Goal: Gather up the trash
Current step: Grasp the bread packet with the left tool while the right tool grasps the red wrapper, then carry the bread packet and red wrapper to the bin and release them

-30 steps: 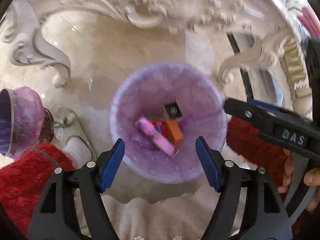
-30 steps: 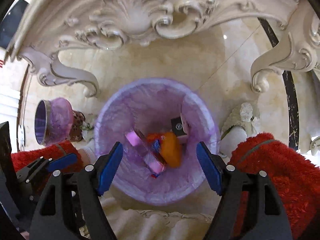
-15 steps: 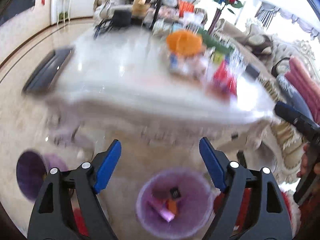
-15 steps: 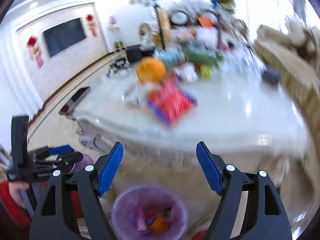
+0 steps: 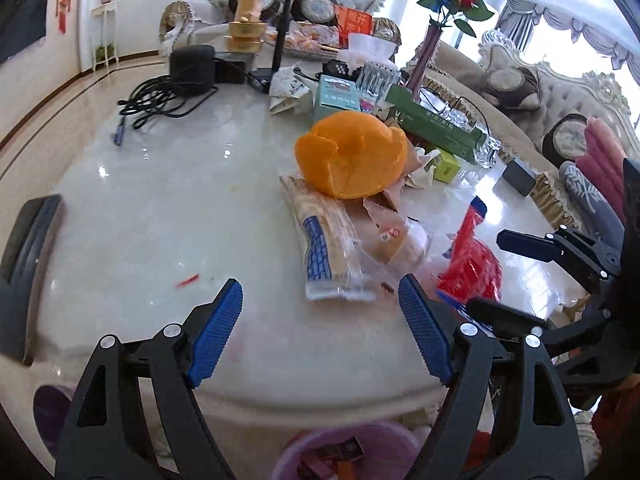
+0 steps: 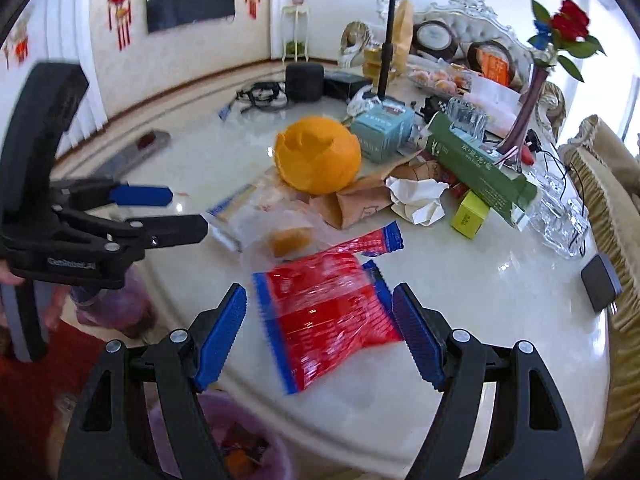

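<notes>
My left gripper (image 5: 320, 330) is open and empty above the near edge of a white marble table (image 5: 160, 208). Ahead of it lies a clear wrapper with blue print (image 5: 326, 240) under a big orange peel (image 5: 352, 160). My right gripper (image 6: 320, 330) is open and empty, its fingers either side of a red and blue wrapper (image 6: 328, 308) on the table. Beyond lie a small peel piece in clear plastic (image 6: 290, 240), a brown paper bag (image 6: 360, 200) and crumpled white paper (image 6: 418, 200). A purple-lined trash bin (image 6: 240, 440) with trash stands below the table edge.
A green box (image 6: 476, 164), a teal box (image 6: 382, 128), a yellow-green box (image 6: 470, 214), glassware (image 6: 560, 216), a vase with a rose (image 6: 528, 92), a black speaker with cables (image 5: 192, 64) and a tripod pole (image 6: 386, 40) crowd the far table. A dark flat device (image 5: 24, 248) lies left.
Both grippers have swung up from looking down into the purple bin to facing the table top. Both stay open and empty.
</notes>
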Demonstrator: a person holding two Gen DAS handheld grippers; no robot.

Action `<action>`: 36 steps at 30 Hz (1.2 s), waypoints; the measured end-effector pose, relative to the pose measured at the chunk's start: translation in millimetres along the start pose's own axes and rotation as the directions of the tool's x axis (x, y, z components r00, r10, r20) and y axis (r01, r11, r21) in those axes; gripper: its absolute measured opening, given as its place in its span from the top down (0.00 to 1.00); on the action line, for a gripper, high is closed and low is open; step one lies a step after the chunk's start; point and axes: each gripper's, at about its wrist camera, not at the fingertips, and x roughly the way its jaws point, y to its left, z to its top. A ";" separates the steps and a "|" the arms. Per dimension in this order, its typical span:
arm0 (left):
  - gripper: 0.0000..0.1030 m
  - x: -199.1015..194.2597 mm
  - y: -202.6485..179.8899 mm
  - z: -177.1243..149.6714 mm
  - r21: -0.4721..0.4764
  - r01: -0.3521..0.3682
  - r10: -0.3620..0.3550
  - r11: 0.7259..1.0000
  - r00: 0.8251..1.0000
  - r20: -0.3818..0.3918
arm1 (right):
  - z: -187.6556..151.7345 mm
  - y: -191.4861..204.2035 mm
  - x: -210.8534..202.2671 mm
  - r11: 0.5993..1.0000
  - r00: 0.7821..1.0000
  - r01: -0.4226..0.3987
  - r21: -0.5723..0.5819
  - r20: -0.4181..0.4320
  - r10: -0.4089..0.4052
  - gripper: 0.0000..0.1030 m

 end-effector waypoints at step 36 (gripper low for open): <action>0.67 40.8 4.8 24.5 0.048 -0.089 0.089 0.995 0.996 0.003 | -19.8 -56.2 9.6 0.949 0.994 0.112 0.296 -0.018 -0.112 0.73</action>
